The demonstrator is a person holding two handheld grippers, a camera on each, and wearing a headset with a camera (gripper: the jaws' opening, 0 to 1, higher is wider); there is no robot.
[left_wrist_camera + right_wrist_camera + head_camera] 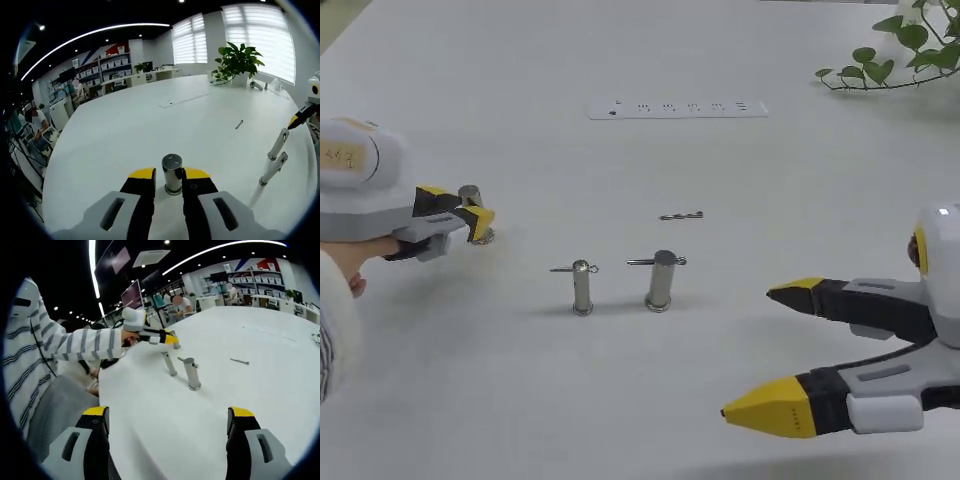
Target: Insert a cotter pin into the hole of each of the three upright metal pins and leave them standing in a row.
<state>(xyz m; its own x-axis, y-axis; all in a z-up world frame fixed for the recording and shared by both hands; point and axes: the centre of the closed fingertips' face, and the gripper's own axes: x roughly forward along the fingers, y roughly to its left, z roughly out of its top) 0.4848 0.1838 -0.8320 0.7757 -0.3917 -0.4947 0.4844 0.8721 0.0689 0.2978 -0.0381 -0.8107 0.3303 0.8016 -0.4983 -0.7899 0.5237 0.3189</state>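
Standing upright on the counter, the third metal pin is clasped by the left tongs, whose jaws are pressed against its two sides in the left gripper view. It is set well apart, to the left, from the two other metal pins, which are stood side by side mid-counter, each crossed near the top by a cotter pin. One loose cotter pin is laid flat beyond them. The right tongs are spread wide and nothing is carried in them.

The last of the three insertions is judged to be in hand. Next, the loose cotter pin would need to be picked up by the right tongs, lined up with the cross hole, which cannot be made out here, and pushed through while the third metal pin is steadied. That pin would then need to be brought into the row.
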